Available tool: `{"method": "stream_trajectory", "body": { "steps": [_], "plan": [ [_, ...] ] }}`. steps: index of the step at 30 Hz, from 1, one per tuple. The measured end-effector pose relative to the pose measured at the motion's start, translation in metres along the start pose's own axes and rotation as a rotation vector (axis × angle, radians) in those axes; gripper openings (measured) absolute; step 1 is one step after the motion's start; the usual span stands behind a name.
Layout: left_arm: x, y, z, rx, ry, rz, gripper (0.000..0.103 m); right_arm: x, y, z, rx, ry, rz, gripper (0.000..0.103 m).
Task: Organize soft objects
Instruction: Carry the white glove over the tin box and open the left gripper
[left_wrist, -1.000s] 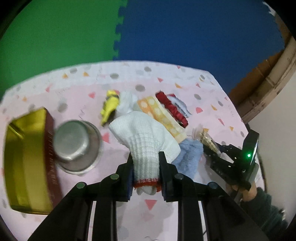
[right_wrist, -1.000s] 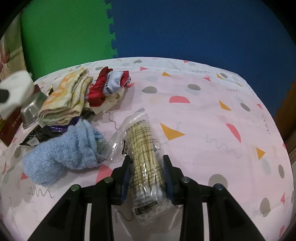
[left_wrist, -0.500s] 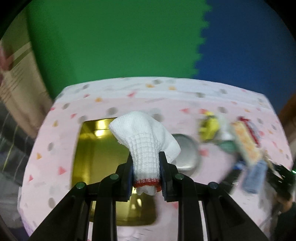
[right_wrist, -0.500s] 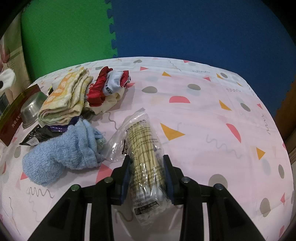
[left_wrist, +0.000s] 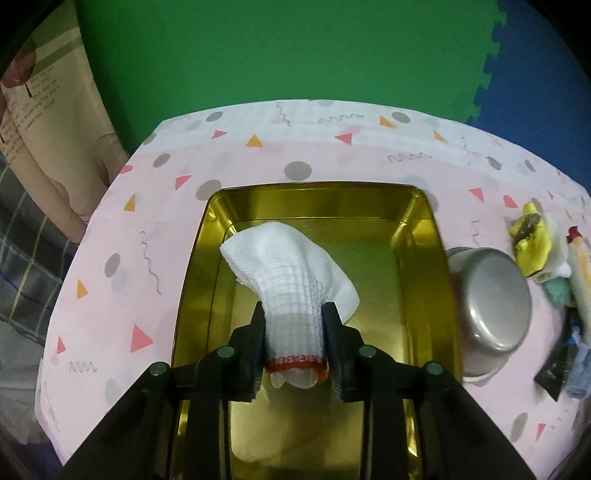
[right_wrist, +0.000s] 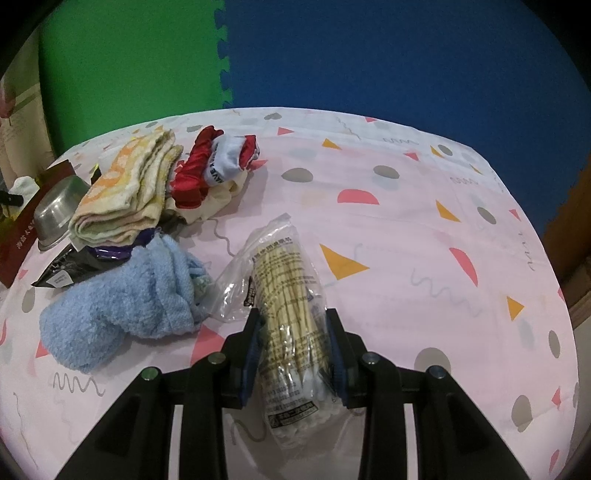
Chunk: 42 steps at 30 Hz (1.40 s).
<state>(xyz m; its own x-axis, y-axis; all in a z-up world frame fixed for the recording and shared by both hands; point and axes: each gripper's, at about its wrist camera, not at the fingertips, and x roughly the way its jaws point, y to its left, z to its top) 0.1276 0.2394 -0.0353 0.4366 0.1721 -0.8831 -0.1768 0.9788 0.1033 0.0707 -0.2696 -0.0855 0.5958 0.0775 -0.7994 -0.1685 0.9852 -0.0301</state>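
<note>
My left gripper (left_wrist: 294, 325) is shut on a white knit glove with a red cuff (left_wrist: 291, 273) and holds it over the open gold tin box (left_wrist: 424, 236). My right gripper (right_wrist: 293, 332) is shut on a clear bag of cotton swabs (right_wrist: 288, 295) that rests on the pink tablecloth. A fluffy blue sock (right_wrist: 122, 302), a folded yellow-orange towel (right_wrist: 125, 192) and a red and white cloth (right_wrist: 218, 166) lie in a pile left of the right gripper.
A steel bowl (left_wrist: 491, 302) lies upside down right of the tin box, also in the right wrist view (right_wrist: 59, 210). A yellow soft item (left_wrist: 528, 240) and a black packet (left_wrist: 557, 369) lie beyond it. A black packet (right_wrist: 74, 266) sits under the towel.
My left gripper has swung left with the white glove, from above the cloth pile to over the gold tin box. The right gripper has not moved.
</note>
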Motion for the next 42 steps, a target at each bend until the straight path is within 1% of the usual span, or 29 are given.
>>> {"method": "stream_trajectory", "body": {
  "steps": [2, 4, 5, 6, 7, 9, 16, 20, 26, 30, 33, 36, 39, 42],
  "plan": [
    [0.004, 0.000, 0.001, -0.002, -0.004, 0.001, 0.033, 0.001, 0.001, 0.001, 0.002, 0.009, -0.007, 0.034],
    [0.006, 0.001, 0.002, -0.004, -0.013, 0.009, 0.048, 0.001, 0.002, 0.003, 0.003, 0.017, -0.016, 0.034],
    [0.006, 0.002, 0.002, -0.004, -0.023, 0.017, 0.053, 0.001, 0.003, 0.003, 0.003, 0.020, -0.021, 0.034],
    [0.005, 0.002, 0.002, -0.004, -0.037, 0.030, 0.064, 0.002, 0.003, 0.004, 0.006, 0.023, -0.027, 0.034],
    [0.004, 0.002, 0.002, -0.004, -0.049, 0.044, 0.072, 0.001, 0.003, 0.004, 0.011, 0.025, -0.031, 0.034],
    [0.000, 0.001, 0.002, 0.003, -0.076, 0.071, 0.078, 0.001, 0.004, 0.004, 0.014, 0.027, -0.041, 0.033],
    [-0.009, 0.000, -0.002, 0.003, -0.107, 0.074, 0.082, 0.000, 0.006, 0.007, 0.026, 0.032, -0.065, 0.030],
    [-0.017, -0.003, -0.008, 0.004, -0.130, 0.077, 0.082, -0.001, 0.007, 0.009, 0.032, 0.042, -0.081, 0.028],
    [-0.036, -0.002, -0.018, -0.044, -0.168, 0.061, 0.082, -0.011, 0.002, 0.011, 0.076, 0.038, -0.072, 0.026],
    [-0.046, 0.001, -0.024, -0.089, -0.181, 0.036, 0.082, -0.025, 0.002, 0.017, 0.090, 0.013, -0.064, 0.026],
    [-0.051, 0.004, -0.028, -0.118, -0.187, -0.006, 0.082, -0.034, 0.005, 0.023, 0.088, -0.004, -0.059, 0.026],
    [-0.055, 0.003, -0.032, -0.129, -0.202, -0.022, 0.082, -0.042, 0.009, 0.031, 0.087, -0.024, -0.057, 0.026],
    [-0.057, 0.004, -0.036, -0.142, -0.207, -0.064, 0.082, -0.049, 0.013, 0.038, 0.095, -0.041, -0.056, 0.026],
    [-0.060, 0.002, -0.041, -0.136, -0.226, -0.077, 0.082, -0.056, 0.020, 0.045, 0.099, -0.053, -0.039, 0.026]
  ]
}}
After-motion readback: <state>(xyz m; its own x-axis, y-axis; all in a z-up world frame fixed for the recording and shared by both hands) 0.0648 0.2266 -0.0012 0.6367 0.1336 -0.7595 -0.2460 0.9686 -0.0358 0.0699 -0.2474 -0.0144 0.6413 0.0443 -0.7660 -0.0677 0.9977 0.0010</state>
